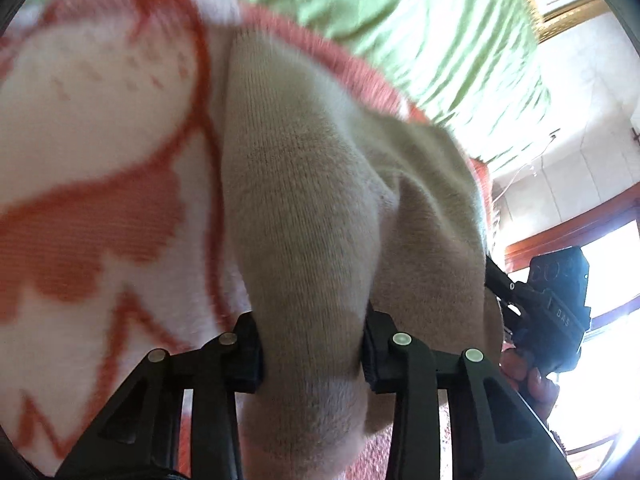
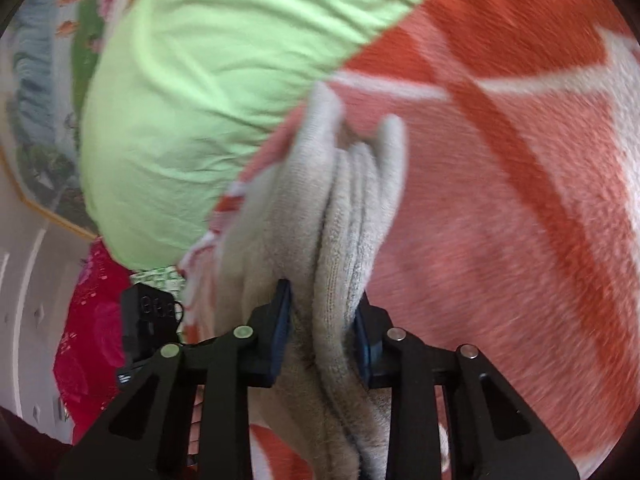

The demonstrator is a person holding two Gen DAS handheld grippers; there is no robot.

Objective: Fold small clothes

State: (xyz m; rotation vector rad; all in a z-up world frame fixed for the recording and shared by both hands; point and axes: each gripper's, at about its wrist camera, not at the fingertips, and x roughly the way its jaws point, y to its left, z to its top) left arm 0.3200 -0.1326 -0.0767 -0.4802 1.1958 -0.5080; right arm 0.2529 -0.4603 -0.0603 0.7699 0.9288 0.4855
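A small beige knitted garment (image 1: 320,200) hangs bunched above an orange-and-white patterned blanket (image 1: 100,120). My left gripper (image 1: 314,354) is shut on a thick fold of it. In the right wrist view the same garment (image 2: 340,208) is gathered in folds and my right gripper (image 2: 322,320) is shut on it, over the blanket (image 2: 520,200). The other gripper shows at the right edge of the left wrist view (image 1: 556,304) and at the left of the right wrist view (image 2: 148,320).
A light green sheet (image 1: 400,20) (image 2: 200,100) lies beyond the blanket. A framed picture (image 2: 36,120) leans at the left. A red floral cloth (image 2: 96,340) lies lower left. A window and wooden frame (image 1: 580,232) are to the right.
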